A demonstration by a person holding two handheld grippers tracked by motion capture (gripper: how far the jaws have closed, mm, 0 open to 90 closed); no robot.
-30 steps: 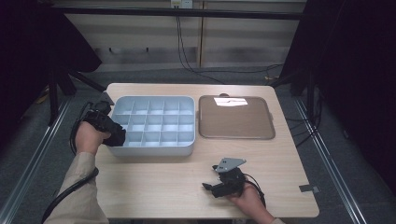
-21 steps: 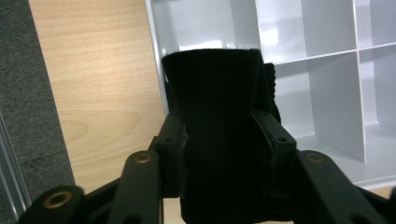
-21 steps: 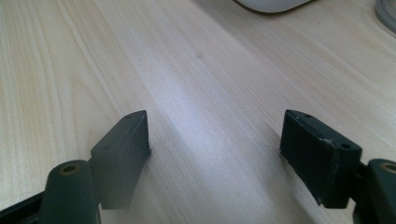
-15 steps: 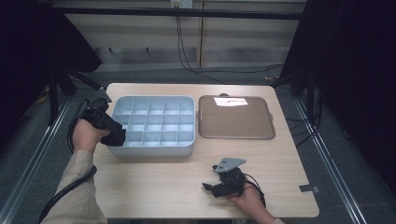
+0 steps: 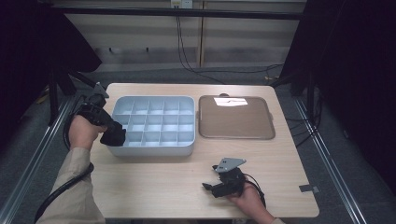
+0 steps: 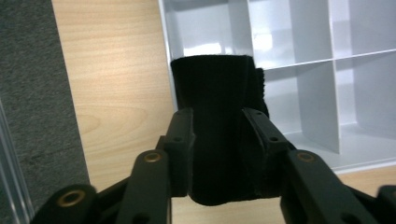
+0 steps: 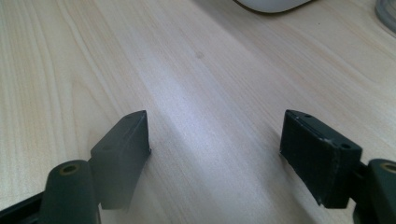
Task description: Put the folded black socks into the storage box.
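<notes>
My left gripper (image 5: 113, 134) is at the near left corner of the pale blue compartment organiser (image 5: 154, 148). It is shut on a black fabric roll (image 6: 215, 88), and both pads (image 6: 183, 135) press into its sides. The jaws have just been closing, with the roll between them. In the left gripper view the roll's far end reaches over the organiser's rim and the corner compartment (image 6: 317, 105). My right gripper (image 5: 208, 186) rests low near the table's front edge. Its jaws stand open over bare wood (image 7: 215, 140) with nothing between them.
A brown tray (image 5: 236, 123) with a white slip (image 5: 230, 101) at its far edge lies right of the organiser. The organiser's compartments look empty. Bare tabletop stretches between the organiser and the front edge. Cables trail from both grippers.
The left hand has shifted only slightly at the organiser's corner. The right gripper has not moved.
</notes>
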